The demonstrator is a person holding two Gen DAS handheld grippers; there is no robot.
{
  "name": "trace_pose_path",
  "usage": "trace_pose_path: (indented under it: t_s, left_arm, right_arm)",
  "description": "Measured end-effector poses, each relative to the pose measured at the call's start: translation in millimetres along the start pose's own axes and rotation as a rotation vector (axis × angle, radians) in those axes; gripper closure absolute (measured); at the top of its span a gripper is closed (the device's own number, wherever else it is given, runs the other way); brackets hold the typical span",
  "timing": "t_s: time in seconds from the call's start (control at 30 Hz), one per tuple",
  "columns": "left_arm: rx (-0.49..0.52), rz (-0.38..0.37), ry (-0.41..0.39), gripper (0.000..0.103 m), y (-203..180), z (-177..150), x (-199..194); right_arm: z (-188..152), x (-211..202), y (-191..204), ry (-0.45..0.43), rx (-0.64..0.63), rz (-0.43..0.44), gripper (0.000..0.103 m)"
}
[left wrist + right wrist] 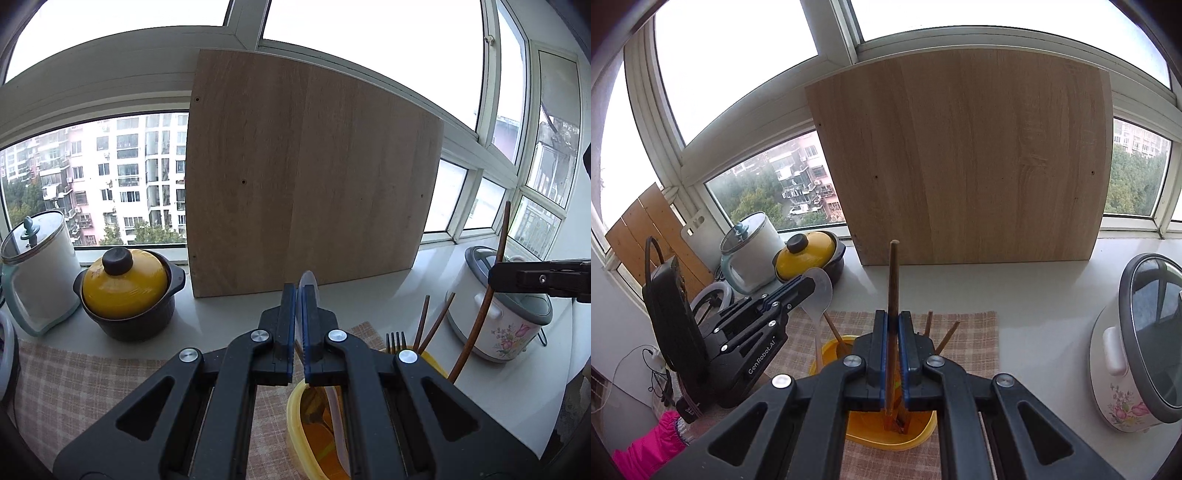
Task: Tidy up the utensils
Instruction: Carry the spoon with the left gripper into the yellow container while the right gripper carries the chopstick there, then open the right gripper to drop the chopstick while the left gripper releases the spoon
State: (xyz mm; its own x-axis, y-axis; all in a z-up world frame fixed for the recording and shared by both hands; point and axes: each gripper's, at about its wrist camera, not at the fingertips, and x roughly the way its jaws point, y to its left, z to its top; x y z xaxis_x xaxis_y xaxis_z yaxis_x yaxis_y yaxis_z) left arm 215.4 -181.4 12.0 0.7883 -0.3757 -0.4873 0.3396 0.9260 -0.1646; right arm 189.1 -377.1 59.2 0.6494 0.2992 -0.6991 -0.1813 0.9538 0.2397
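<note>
My left gripper is shut on a translucent white plastic spoon, whose bowl sticks up past the fingertips. Its handle runs down into a yellow container below. A fork and brown chopsticks stand in that container. In the right wrist view my right gripper is shut on a long brown chopstick, upright, its lower end inside the yellow container. The left gripper with the spoon is to the left of it. The right gripper shows at the right edge of the left wrist view.
A large wooden board leans on the window behind. A yellow-lidded black pot and a white glass-lidded pot stand at the left, a flowered rice cooker at the right. A checked cloth lies under the container. A pink sleeve is at lower left.
</note>
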Motion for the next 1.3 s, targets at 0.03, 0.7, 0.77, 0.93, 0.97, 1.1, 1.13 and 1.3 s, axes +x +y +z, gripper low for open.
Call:
trace_pose_path:
  t_s: [0.03, 0.7, 0.77, 0.93, 0.97, 1.1, 1.13, 1.3]
  left_arm:
    - [0.005, -0.002, 0.004, 0.103, -1, -2, -1]
    - [-0.012, -0.108, 0.088, 0.103, 2, -31, -34]
    - [-0.016, -0.119, 0.104, 0.103, 2, -34, -36]
    - [-0.028, -0.138, 0.133, 0.103, 2, -40, -41]
    - [-0.024, -0.14, 0.136, 0.103, 1, -40, -42]
    - [-0.001, -0.142, 0.148, 0.102, -2, -41, -47]
    - [0.0, -0.144, 0.154, 0.101, -2, -41, -48]
    - [-0.009, -0.153, 0.155, 0.093, 1, -43, -58]
  right_arm:
    - [-2, 2, 0, 0.007, 0.0, -0.001, 0.1]
    - [-38, 36, 0, 0.109, 0.012, -0.006, 0.1]
    - [-41, 37, 0, 0.116, 0.015, -0.007, 0.1]
    - [-49, 40, 0, 0.13, 0.015, -0.014, 0.1]
    - [-50, 40, 0, 0.131, 0.017, -0.016, 0.1]
    - [-55, 39, -1, 0.133, 0.024, -0.021, 0.088]
    - [-56, 37, 0, 0.13, 0.026, -0.023, 0.072]
    - [-59, 30, 1, 0.111, 0.032, -0.034, 0.066]
